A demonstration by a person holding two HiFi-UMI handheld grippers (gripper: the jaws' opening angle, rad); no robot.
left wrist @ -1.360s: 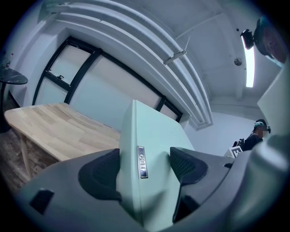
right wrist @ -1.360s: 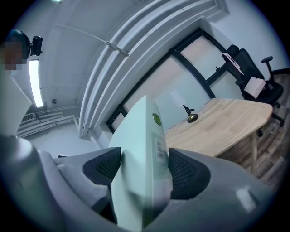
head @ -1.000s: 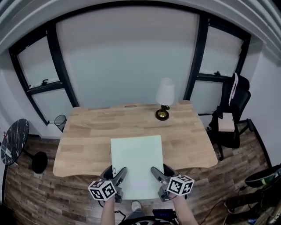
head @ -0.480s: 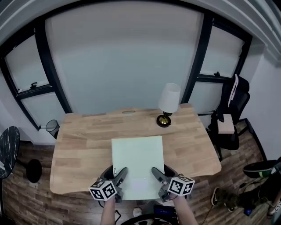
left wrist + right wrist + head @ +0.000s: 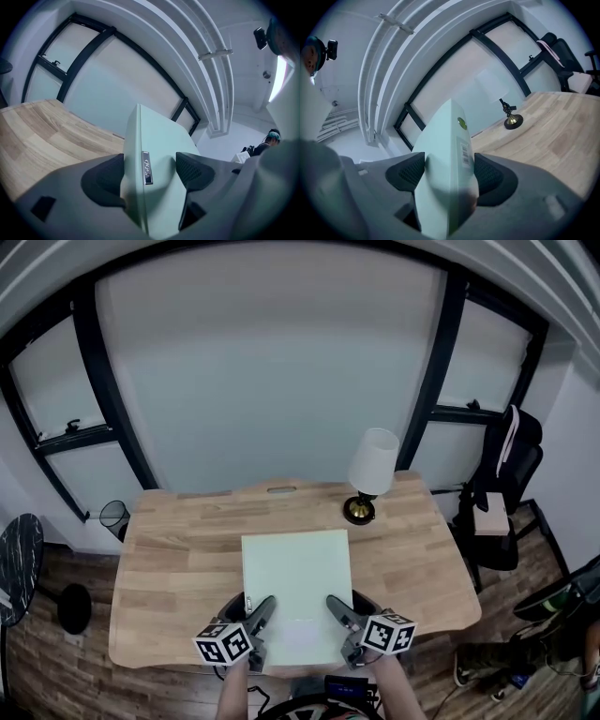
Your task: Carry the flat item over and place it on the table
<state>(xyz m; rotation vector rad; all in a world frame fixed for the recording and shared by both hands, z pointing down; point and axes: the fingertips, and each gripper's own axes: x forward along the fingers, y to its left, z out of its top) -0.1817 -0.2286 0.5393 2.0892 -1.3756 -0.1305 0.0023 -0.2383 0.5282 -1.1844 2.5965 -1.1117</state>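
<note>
Two grippers, left gripper (image 5: 257, 613) and right gripper (image 5: 336, 609), jaws clamped on the flat item (image 5: 297, 577) (near edge), over table (image 5: 169, 540)

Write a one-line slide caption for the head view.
Left gripper and right gripper hold a flat green box over a wooden table with a lamp.

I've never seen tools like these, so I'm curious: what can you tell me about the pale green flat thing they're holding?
The flat box is a thin pale green rectangle, smooth and matte. Its side edges carry a small metal tag, a barcode sticker and a green dot. The left gripper and right gripper each clamp its near end between their fingers, holding it roughly level over the wooden table.
</note>
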